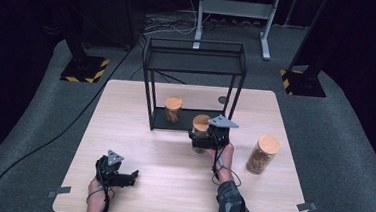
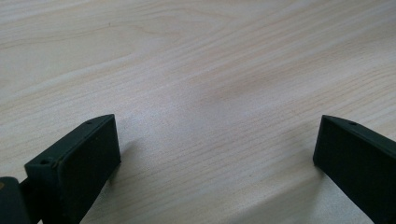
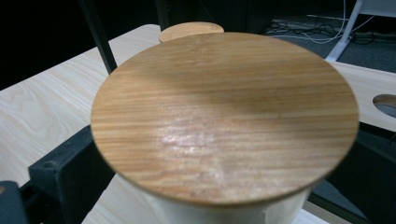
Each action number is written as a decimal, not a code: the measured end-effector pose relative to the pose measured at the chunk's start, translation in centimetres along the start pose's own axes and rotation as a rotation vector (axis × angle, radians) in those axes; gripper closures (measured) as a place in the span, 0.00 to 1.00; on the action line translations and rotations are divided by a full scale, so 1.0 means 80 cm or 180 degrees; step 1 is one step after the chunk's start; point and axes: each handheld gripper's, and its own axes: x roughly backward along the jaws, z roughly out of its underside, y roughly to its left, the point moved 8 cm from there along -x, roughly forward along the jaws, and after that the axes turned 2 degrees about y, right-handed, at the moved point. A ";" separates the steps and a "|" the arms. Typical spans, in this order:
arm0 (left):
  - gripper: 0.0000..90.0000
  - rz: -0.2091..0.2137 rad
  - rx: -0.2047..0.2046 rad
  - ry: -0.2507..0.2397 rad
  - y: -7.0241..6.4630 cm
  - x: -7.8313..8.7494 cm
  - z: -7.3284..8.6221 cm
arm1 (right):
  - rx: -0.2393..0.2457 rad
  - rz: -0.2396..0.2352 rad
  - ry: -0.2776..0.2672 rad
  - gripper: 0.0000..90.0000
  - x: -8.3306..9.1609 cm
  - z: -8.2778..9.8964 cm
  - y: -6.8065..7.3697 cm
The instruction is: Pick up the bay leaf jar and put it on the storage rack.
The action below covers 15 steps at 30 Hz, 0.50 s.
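Right gripper (image 1: 205, 137): clamping the jar (image 1: 200, 129) by its body below the wooden lid (image 3: 224, 116), just before the rack's (image 1: 195, 61) lower shelf. Likely glass: stiff, slippery, breakable, moderately heavy; gripping mid-body advisable. Left gripper (image 1: 121, 177): resting released on the table (image 1: 169, 195).

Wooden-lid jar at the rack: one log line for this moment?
right hand-held gripper: shut on wooden-lid jar | jar: front of black rack | left hand-held gripper: open, over table

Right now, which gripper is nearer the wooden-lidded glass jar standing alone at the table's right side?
Right. The right gripper sits just left of that wooden-lidded glass jar, its jaws around another jar. The left gripper rests open near the table's front left, far off.
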 end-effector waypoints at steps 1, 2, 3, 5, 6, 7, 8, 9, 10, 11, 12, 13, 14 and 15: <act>0.00 0.0000 -0.0001 0.0001 0.000 0.000 0.000 | -0.0002 -0.0010 -0.0008 0.00 0.000 -0.001 0.000; 0.00 0.0000 0.0000 0.0000 0.000 0.000 0.000 | -0.0001 -0.0011 -0.0020 0.00 -0.001 -0.001 0.000; 0.00 0.0000 0.0001 0.0000 0.000 0.000 0.000 | -0.0003 -0.0009 -0.0019 0.00 -0.001 -0.002 0.000; 0.00 0.0001 0.0000 0.0000 0.000 0.000 0.000 | 0.0003 -0.0020 -0.0011 0.00 -0.002 -0.002 0.000; 0.00 0.0000 0.0000 0.0001 0.000 0.000 0.000 | 0.0010 -0.0027 -0.0011 0.00 -0.003 -0.002 0.000; 0.00 0.0000 0.0000 0.0001 0.000 0.000 0.000 | 0.0010 -0.0027 -0.0011 0.00 -0.003 -0.002 0.000; 0.00 0.0000 0.0000 0.0000 0.000 0.000 0.000 | 0.0007 -0.0016 -0.0007 0.00 -0.004 -0.001 0.000; 0.00 0.0000 0.0000 0.0001 0.000 0.000 0.000 | 0.0007 -0.0016 -0.0007 0.00 -0.004 -0.001 0.000; 0.00 0.0000 0.0001 0.0000 0.000 0.000 0.000 | -0.0002 -0.0013 -0.0013 0.02 -0.004 -0.001 -0.001; 0.00 0.0000 0.0001 0.0000 0.000 0.000 0.000 | -0.0006 -0.0007 -0.0025 0.06 -0.004 -0.001 -0.001; 0.00 0.0000 0.0002 0.0000 0.000 0.000 0.000 | -0.0024 -0.0007 -0.0037 0.11 -0.003 0.000 -0.002; 0.00 0.0000 0.0002 0.0000 0.000 0.000 0.000 | -0.0037 -0.0047 -0.0062 0.15 -0.002 0.000 -0.002; 0.00 -0.0001 0.0002 0.0001 0.000 0.000 0.000 | -0.0074 -0.0071 -0.0074 0.18 -0.002 0.000 -0.002; 0.00 -0.0002 0.0004 0.0001 0.000 0.000 0.000 | -0.0093 -0.0069 -0.0093 0.20 -0.001 0.000 -0.003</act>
